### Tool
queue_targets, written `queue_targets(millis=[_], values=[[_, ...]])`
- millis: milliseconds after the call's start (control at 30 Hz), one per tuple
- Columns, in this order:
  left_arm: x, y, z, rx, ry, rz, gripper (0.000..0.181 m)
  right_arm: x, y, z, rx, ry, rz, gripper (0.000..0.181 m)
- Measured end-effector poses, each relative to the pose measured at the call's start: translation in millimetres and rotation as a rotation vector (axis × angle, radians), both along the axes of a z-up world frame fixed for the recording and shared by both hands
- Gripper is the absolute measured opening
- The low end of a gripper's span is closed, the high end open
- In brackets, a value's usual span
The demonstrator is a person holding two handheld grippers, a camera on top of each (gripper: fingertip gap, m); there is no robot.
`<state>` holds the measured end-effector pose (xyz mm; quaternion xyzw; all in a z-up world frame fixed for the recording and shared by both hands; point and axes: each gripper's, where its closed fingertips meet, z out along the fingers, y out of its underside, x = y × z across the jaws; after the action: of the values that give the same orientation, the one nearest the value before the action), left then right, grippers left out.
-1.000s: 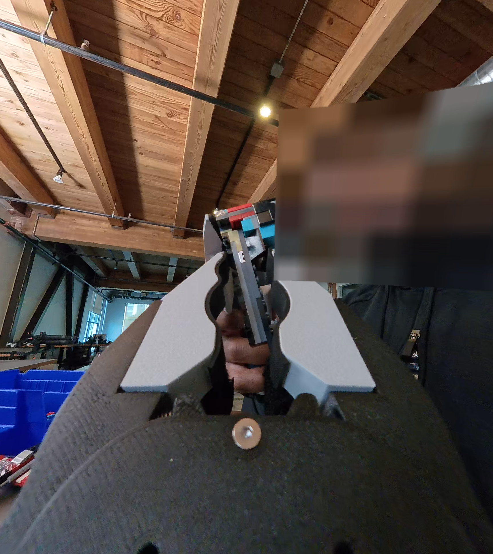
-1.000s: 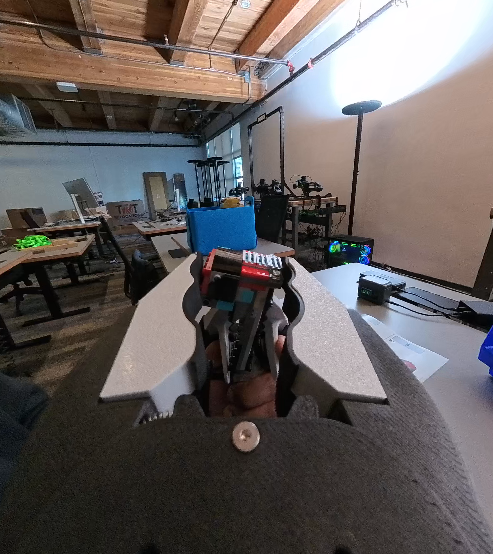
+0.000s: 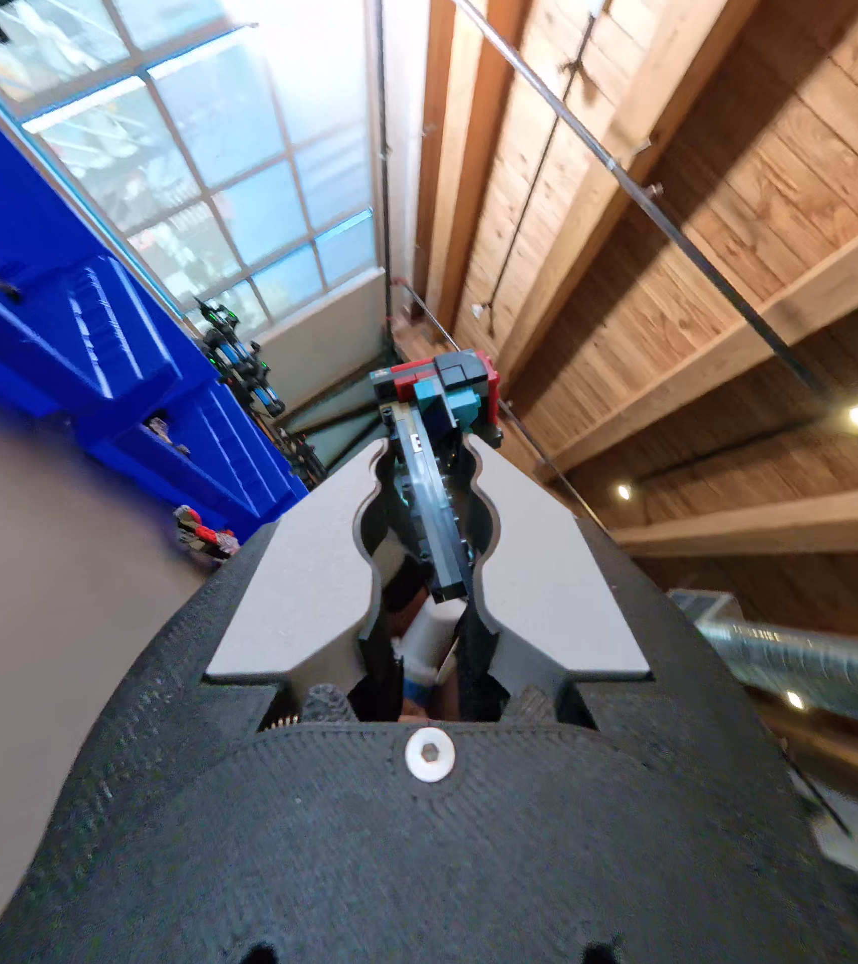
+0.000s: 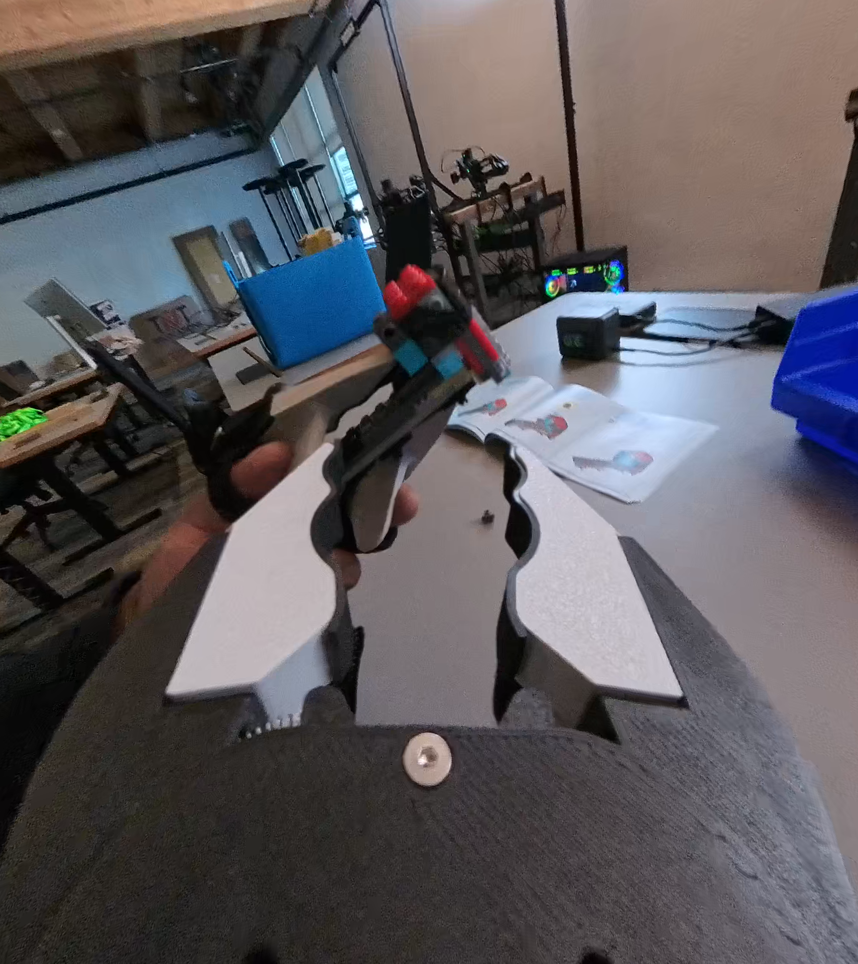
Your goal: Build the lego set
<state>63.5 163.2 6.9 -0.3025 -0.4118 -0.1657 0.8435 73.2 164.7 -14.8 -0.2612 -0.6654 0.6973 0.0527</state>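
The lego model (image 3: 434, 459) is a long dark grey piece with a red, teal and black block at its far end. My left gripper (image 3: 426, 448) is shut on its grey shaft and holds it in the air, tilted. In the right wrist view the model (image 4: 426, 354) sits up and to the left, above the table, held by the left gripper's fingers (image 4: 372, 503), with a person's hand (image 4: 254, 469) behind. My right gripper (image 4: 421, 469) is open and empty, just below and behind the model, not touching it.
An open instruction booklet (image 4: 583, 433) lies on the grey table (image 4: 729, 574), with a tiny black piece (image 4: 486, 517) near it. A blue bin (image 4: 854, 375) stands at the right and a black charger (image 4: 588, 339) farther back. Blue bins (image 3: 103, 323) and loose bricks (image 3: 202, 532) show at the left. Both grippers' tips are close together, under 4 cm apart.
Both grippers were shut on the model. My right gripper has opened and drawn back. My left gripper has swung and rolled with the model still in it.
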Motion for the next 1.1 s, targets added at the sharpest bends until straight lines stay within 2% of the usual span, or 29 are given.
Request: queue_targets(millis=[67, 133, 200, 333, 567, 733, 833, 1000, 1100], values=[[-4.9, -3.7, -6.2, 0.008, -0.027, 0.064, 0.024, -0.4, -0.7, -7.6, -0.04, -0.065, 0.013, 0.053], [-9.2, -4.8, -14.6, -0.026, -0.039, 0.142, 0.024, -1.5, 0.5, -12.7, -0.092, -0.13, 0.036, 0.03], [-10.7, -4.3, -18.9, -0.045, -0.031, 0.196, 0.024, -0.9, 0.2, -18.0, -0.129, -0.194, 0.078, 0.024], [-9.4, -1.2, -18.9, -0.019, -0.006, 0.209, 0.024, 5.8, -4.3, -23.0, -0.178, -0.294, 0.167, 0.025], [-3.6, 0.7, -11.2, 0.024, 0.07, 0.173, 0.024, 8.7, -5.5, -17.5, -0.233, -0.333, 0.2, 0.037], [-1.2, 5.3, -10.3, 0.008, 0.104, 0.155, 0.024, 8.6, -4.5, -13.5, -0.269, -0.351, 0.213, 0.038], [0.5, 11.3, -11.2, -0.042, 0.131, 0.159, 0.024, 7.1, -3.6, -14.8, -0.274, -0.361, 0.217, 0.036], [1.7, 20.4, -15.1, -0.135, 0.155, 0.167, 0.024, 5.3, 2.3, -9.5, -0.34, -0.364, 0.243, 0.015], [1.2, 24.3, -17.3, -0.179, 0.151, 0.148, 0.024, 2.4, 5.5, -10.3, -0.349, -0.357, 0.228, 0.013]])
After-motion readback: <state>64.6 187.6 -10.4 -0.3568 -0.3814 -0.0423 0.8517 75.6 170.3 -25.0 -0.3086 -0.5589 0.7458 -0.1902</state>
